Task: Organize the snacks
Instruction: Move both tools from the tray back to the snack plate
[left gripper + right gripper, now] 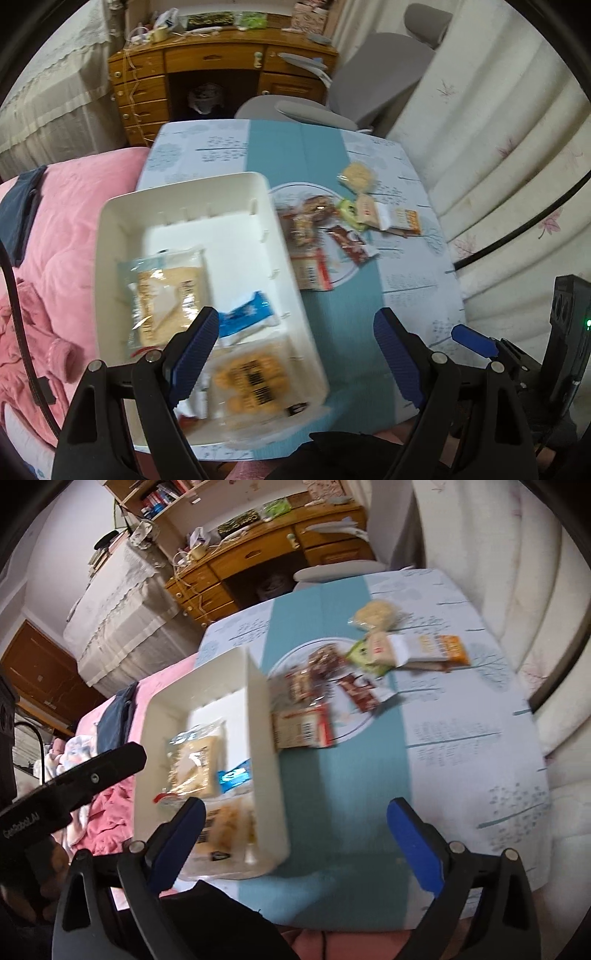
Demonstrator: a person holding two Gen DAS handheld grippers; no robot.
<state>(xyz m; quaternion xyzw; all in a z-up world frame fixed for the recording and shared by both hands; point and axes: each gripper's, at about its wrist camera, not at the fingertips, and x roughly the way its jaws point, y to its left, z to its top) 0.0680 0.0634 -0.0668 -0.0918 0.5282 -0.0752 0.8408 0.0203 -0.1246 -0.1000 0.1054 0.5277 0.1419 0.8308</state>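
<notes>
Patterned tablecloth (399,258) bears a smooth rectangular bin (122,229) and seemingly crinkly packets (354,218).

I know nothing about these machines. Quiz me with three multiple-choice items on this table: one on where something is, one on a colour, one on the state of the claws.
1. Where does the blue snack packet lie?
A. in the white bin
B. on the desk
C. on the pink blanket

2. What colour is the stripe down the middle of the tablecloth?
A. red
B. teal
C. black

3. How do the left claw and the right claw stand?
A. both clamped on packets
B. one holds the bin
C. both open and holding nothing

Answers: 1 A, the packet sits inside the bin's walls beside a pale packet. 2 B, a teal band runs along the tablecloth. 3 C, only bin and cloth show between the spread fingers.
</notes>
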